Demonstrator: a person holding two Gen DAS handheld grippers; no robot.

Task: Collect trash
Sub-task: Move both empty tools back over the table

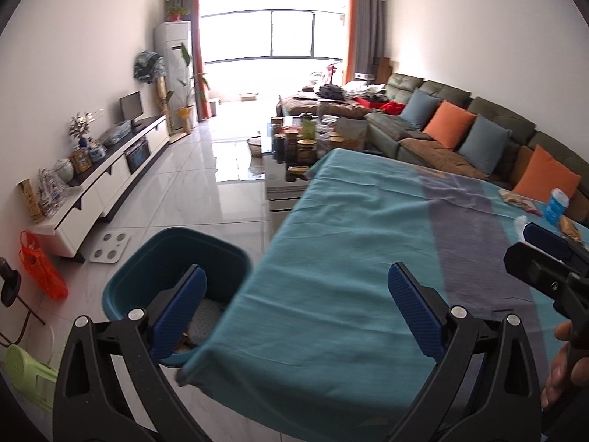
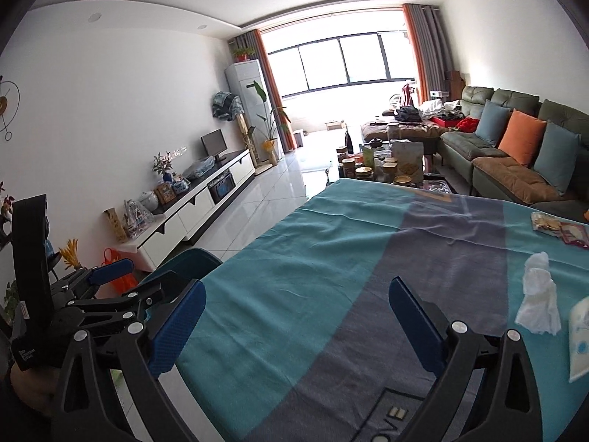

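Observation:
My left gripper (image 1: 296,298) is open and empty, held over the near left corner of the teal-clothed table (image 1: 331,258). Beside that corner, a dark blue bin (image 1: 173,265) stands on the floor with some scraps at its bottom. My right gripper (image 2: 298,305) is open wide above the cloth, with nothing between its fingers. To its right lie a crumpled white tissue (image 2: 539,294), snack wrappers (image 2: 556,226) and a white packet (image 2: 579,335) at the frame edge. The left wrist view shows the wrappers (image 1: 519,199) and a blue packet (image 1: 557,206) at the far right.
Tiled floor runs along a white TV cabinet (image 1: 110,180) at the left wall. A coffee table with jars (image 2: 379,169) stands beyond the table, and a green sofa with cushions (image 2: 515,147) lies to the right. An orange bag (image 1: 40,265) and a scale (image 1: 110,246) sit near the bin.

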